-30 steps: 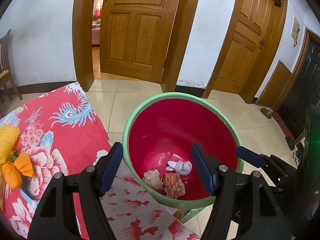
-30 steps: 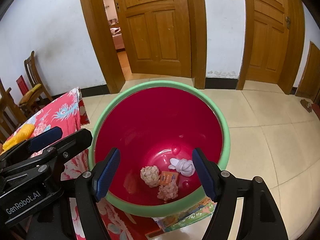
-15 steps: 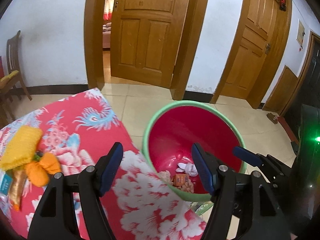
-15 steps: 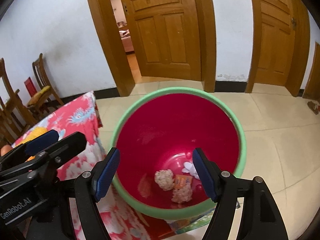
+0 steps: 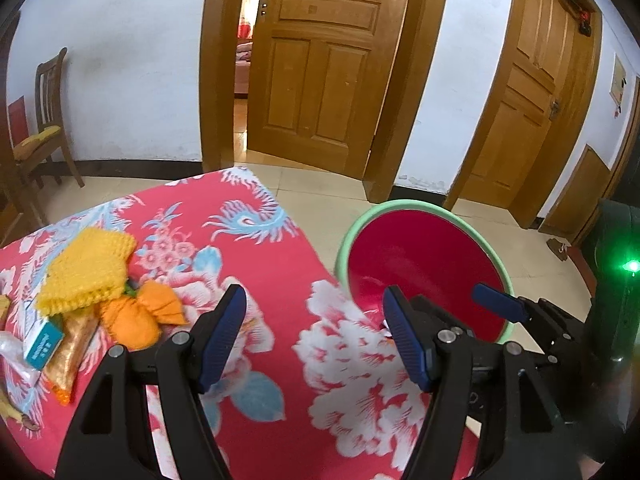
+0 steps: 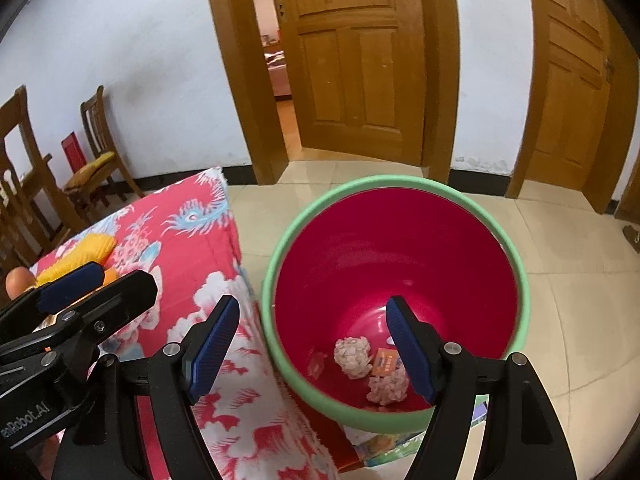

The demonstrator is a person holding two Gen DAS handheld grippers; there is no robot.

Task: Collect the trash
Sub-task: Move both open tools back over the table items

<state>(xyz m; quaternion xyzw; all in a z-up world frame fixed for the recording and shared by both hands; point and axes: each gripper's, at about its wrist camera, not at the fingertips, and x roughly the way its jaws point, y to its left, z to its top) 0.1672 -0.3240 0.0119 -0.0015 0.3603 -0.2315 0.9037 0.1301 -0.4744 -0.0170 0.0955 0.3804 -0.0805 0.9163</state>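
My left gripper [image 5: 316,320] hangs open and empty over the red flowered tablecloth [image 5: 256,248]. To its left on the cloth lie a yellow knitted cloth [image 5: 88,268], a crumpled orange wrapper [image 5: 140,316], a small blue-and-white box [image 5: 42,340] and a golden packet [image 5: 72,354]. The red bin with a green rim [image 5: 400,205] stands off the table's right edge. My right gripper [image 6: 312,332] is open and empty above the bin's near left rim [image 6: 268,280]. Inside the bin lie two crumpled paper balls [image 6: 352,356] and an orange packet [image 6: 385,361].
Wooden chairs [image 6: 96,160] stand along the left wall. Behind the bin is tiled floor [image 6: 580,280] and wooden doors [image 6: 360,60], one ajar. A colourful printed sheet [image 6: 384,448] shows under the bin. At the far right, a dark unit [image 5: 616,280] carries a green light.
Both grippers have swung left, away from the bin and toward the table. The bin has slid right in both views and the trash on the cloth has come into view. The jaws have stayed open.
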